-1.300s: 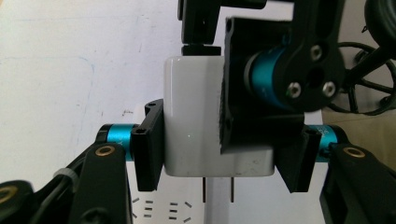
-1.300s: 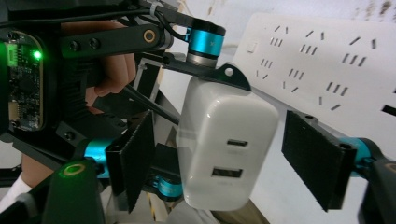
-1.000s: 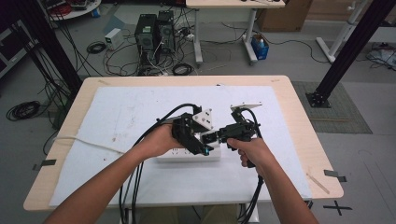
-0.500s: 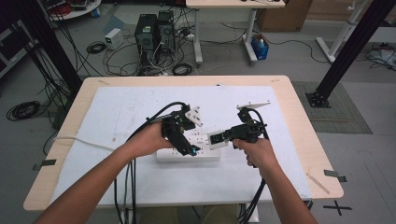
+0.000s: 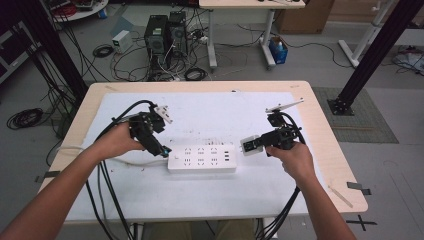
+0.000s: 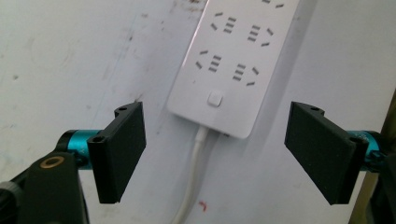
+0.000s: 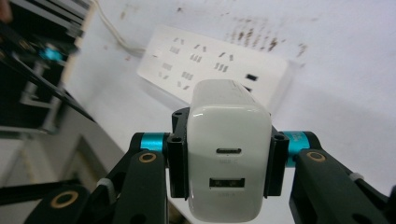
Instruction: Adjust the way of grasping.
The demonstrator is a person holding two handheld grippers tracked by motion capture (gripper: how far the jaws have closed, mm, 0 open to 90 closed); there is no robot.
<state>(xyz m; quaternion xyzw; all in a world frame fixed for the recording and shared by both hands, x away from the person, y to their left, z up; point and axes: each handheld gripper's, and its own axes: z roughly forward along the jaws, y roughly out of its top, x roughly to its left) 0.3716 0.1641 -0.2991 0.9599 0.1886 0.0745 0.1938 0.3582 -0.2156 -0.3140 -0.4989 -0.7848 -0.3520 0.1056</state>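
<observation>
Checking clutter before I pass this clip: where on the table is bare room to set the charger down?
Bare white mat lies behind the power strip up to the table's far edge, and in front of it toward the person. The crowded band is the strip's row: left gripper at its cord end, right gripper holding the charger.

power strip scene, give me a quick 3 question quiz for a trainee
1. True or false: the left gripper has its jaws clamped on the power strip.
2. What does the right gripper hold? A) a white charger B) a screwdriver C) a coiled cable
3. In the left gripper view, what leaves the near end of the power strip, just below its square button?

Key
1. False. The jaws stand open, apart from the strip.
2. A. The white charger sits between the pads, its two ports facing the camera.
3. The strip's white cord, running down between the open jaws.
</observation>
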